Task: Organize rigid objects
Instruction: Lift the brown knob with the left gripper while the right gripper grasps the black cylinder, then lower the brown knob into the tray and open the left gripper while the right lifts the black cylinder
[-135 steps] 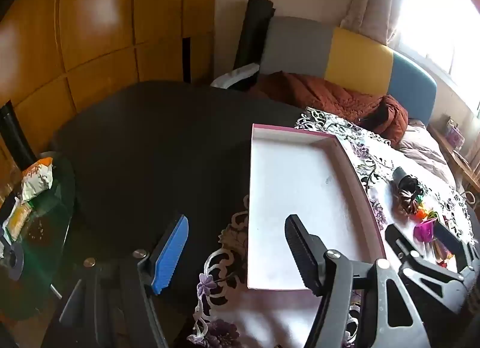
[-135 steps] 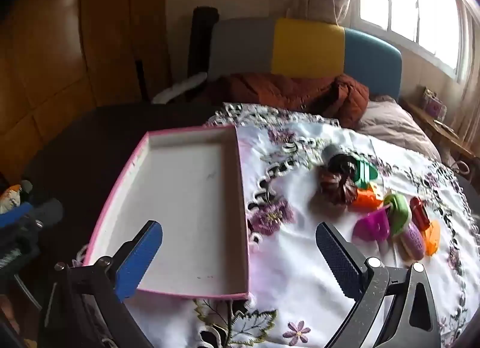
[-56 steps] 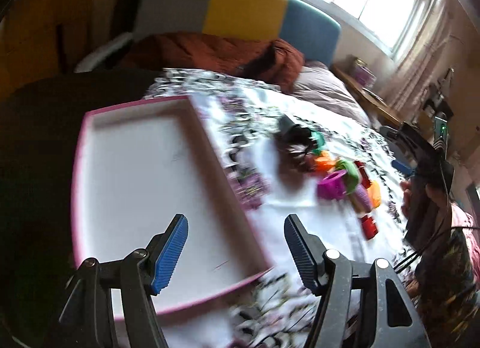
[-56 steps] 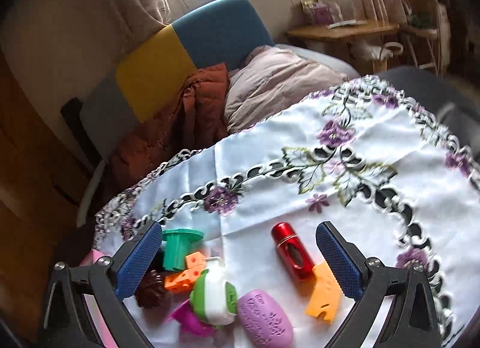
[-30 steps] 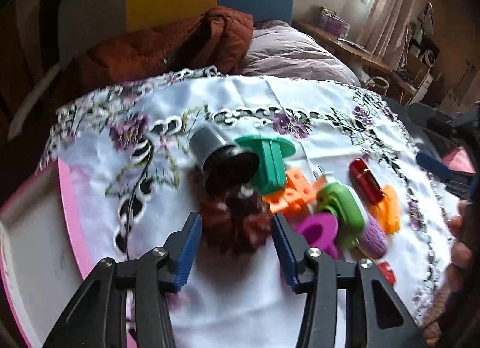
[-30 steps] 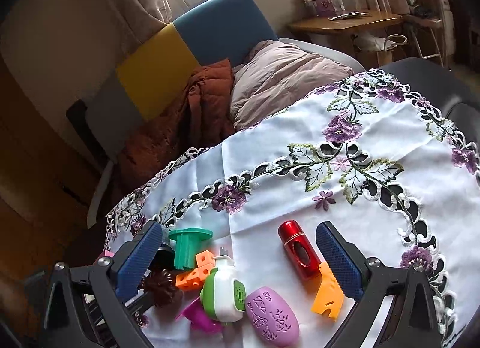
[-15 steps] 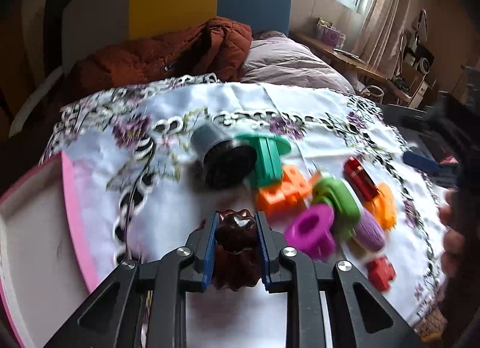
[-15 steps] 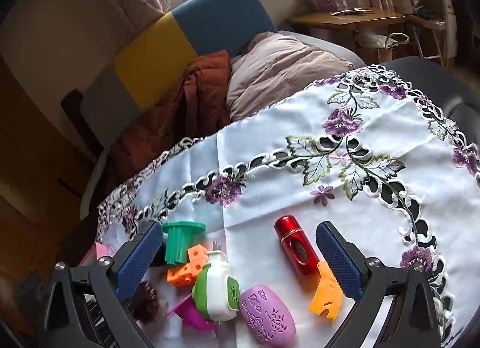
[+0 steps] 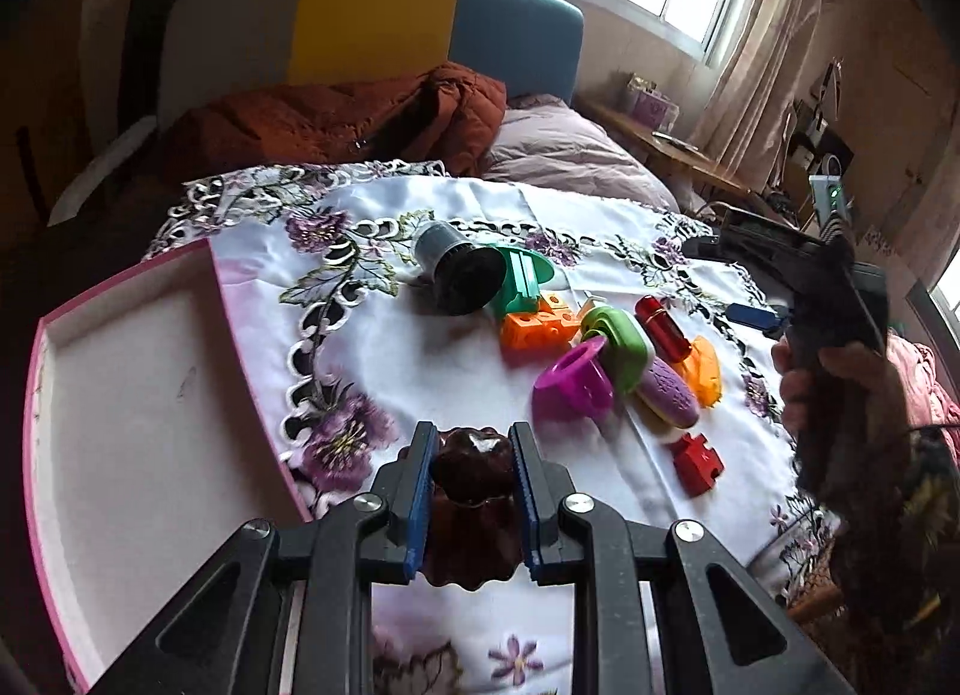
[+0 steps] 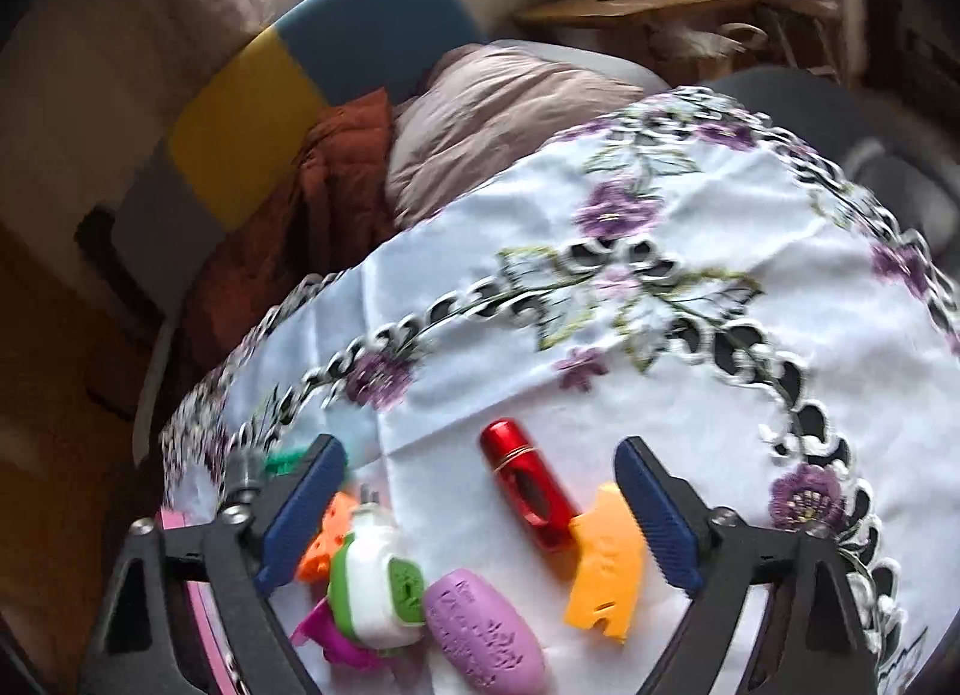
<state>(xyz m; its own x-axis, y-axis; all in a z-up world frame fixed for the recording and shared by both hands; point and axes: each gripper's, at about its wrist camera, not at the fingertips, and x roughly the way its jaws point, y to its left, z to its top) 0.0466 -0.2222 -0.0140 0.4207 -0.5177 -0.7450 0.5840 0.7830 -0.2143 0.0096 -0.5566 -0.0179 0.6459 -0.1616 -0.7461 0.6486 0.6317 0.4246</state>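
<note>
My left gripper is shut on a dark brown fluted mold and holds it above the cloth, just right of the pink-rimmed white tray. Several toys lie in a cluster on the cloth: a grey cup, a green piece, an orange block, a magenta cup, a red tube. My right gripper is open above the red tube, the yellow-orange piece, the purple oval and the green-white gadget.
A white embroidered tablecloth covers the dark round table. A sofa with a rust-brown jacket and a pink quilt stands behind. A red puzzle-shaped block lies near the table's right side. The right hand and gripper show at the right.
My left gripper closed on the brown mold and has lifted and drawn it back towards the tray. My right gripper has dropped closer to the red tube and its view is blurred.
</note>
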